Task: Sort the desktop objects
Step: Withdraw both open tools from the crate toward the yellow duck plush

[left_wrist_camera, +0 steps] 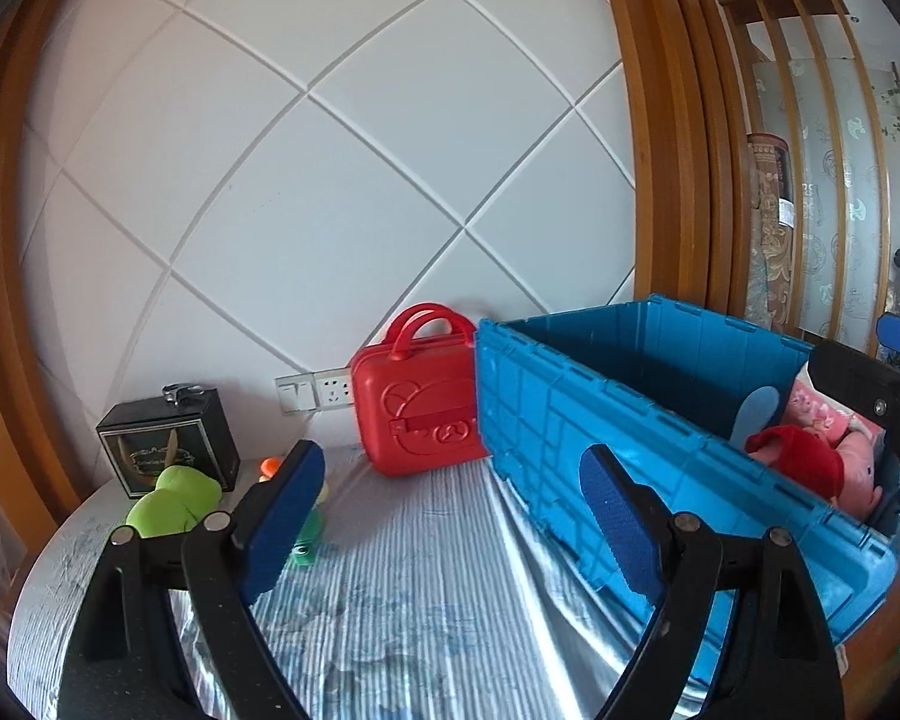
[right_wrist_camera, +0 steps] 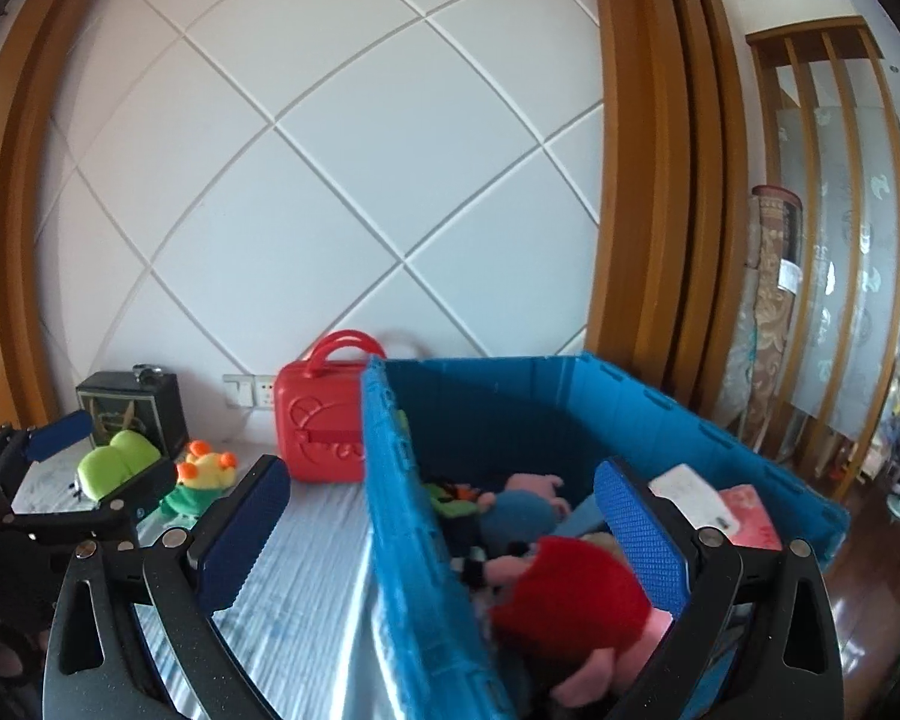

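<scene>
At nine o'clock on the desk (left_wrist_camera: 390,600), a green frog plush (left_wrist_camera: 171,498) lies before a black box (left_wrist_camera: 168,441). Left gripper (left_wrist_camera: 450,522) jaws gape, empty. At three o'clock, the blue crate (right_wrist_camera: 660,414) holds a red-hatted pink plush (right_wrist_camera: 576,606); right gripper (right_wrist_camera: 444,540) jaws wide, straddling its wall.

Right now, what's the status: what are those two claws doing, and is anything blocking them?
Left gripper open, empty. Right gripper open, straddling blue crate wall. Green plush still on table. Path clear.
</scene>
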Available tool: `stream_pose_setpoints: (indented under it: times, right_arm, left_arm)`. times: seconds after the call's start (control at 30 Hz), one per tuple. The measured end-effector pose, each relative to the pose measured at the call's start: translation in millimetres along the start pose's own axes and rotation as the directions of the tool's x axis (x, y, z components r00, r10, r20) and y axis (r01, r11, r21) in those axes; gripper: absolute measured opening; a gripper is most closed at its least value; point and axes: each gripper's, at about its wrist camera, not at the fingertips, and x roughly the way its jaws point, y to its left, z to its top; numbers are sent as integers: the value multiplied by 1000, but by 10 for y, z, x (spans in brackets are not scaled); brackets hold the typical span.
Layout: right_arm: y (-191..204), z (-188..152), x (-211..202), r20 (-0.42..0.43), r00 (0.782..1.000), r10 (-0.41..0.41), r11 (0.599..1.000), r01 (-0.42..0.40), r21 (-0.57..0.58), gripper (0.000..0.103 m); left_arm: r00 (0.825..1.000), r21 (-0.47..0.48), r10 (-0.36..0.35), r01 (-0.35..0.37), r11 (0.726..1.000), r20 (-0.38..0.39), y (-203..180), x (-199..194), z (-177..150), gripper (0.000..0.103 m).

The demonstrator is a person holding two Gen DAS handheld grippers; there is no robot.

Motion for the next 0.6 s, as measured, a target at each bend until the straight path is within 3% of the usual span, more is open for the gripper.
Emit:
stream_pose_setpoints:
  times: [0.37, 0.5, 0.6]
  right_arm:
    - [1217, 73, 654, -115, 989, 94, 989, -106, -100, 103]
    - [1536, 109, 1115, -150, 979, 140, 980, -159, -123, 103]
    - [1741, 67, 1587, -211, 961, 180, 969, -210, -129, 103]
  left_arm:
    - [997, -101, 37, -45, 994, -73, 1089, 332, -217, 88]
    - [994, -138, 67, -79, 987, -92, 1407, 595, -267, 88]
    - [982, -160, 100, -125, 979, -159, 1707, 930, -408, 88]
